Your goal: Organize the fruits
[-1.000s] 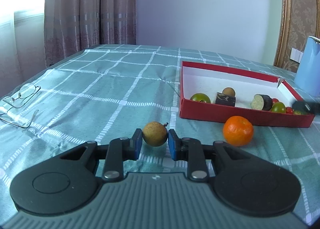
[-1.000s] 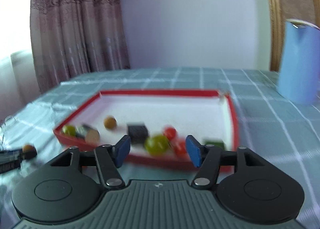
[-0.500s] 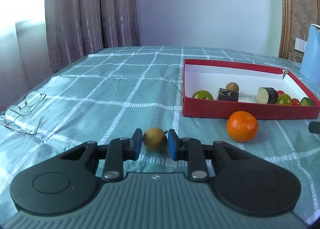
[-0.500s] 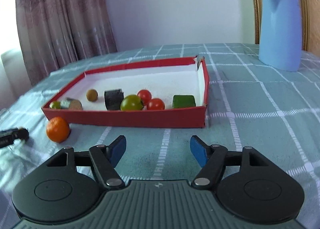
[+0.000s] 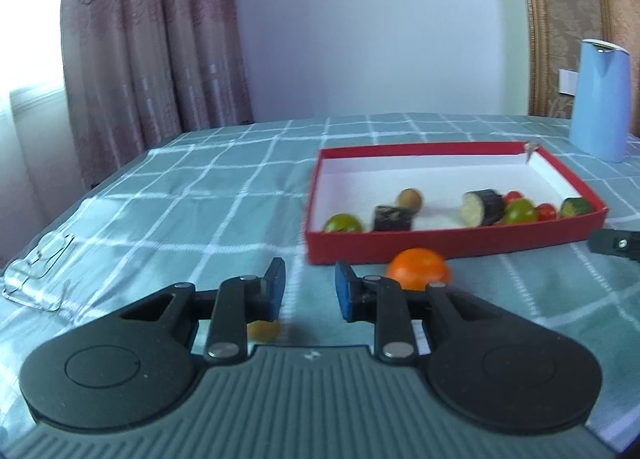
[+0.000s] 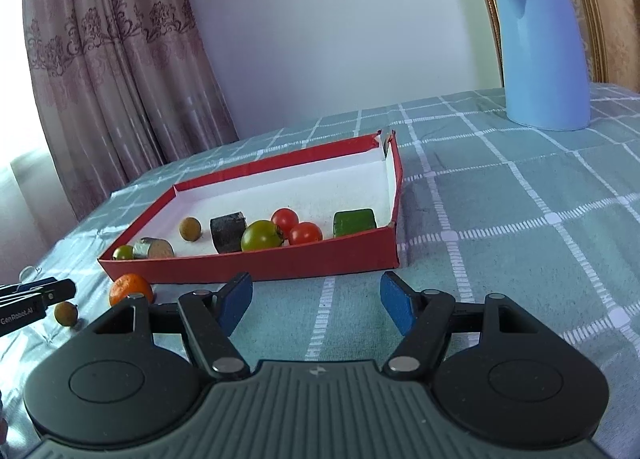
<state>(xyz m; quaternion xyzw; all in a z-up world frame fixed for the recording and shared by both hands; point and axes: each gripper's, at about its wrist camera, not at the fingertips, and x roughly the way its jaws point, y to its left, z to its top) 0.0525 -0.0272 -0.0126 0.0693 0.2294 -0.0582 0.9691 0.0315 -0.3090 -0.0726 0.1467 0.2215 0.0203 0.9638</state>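
My left gripper (image 5: 308,291) is open and empty, raised above the cloth. A small brown longan (image 5: 262,330) lies on the cloth below its left finger, partly hidden; it also shows in the right wrist view (image 6: 66,313). An orange (image 5: 418,269) lies in front of the red box (image 5: 440,245). My right gripper (image 6: 316,301) is open and empty in front of the red box's near wall (image 6: 280,263). The box holds a green tomato (image 6: 261,235), red cherry tomatoes (image 6: 305,232), a longan (image 6: 190,229), dark eggplant pieces (image 6: 228,231) and a green piece (image 6: 354,221).
A blue kettle (image 6: 540,51) stands at the back right. Glasses (image 5: 38,271) lie at the table's left edge. Curtains hang behind the table on the left. The left gripper's tip (image 6: 36,297) shows at the left of the right wrist view.
My left gripper has opened a little, let the longan go and lifted; the longan now lies below it. My right gripper has pulled back from the box and turned.
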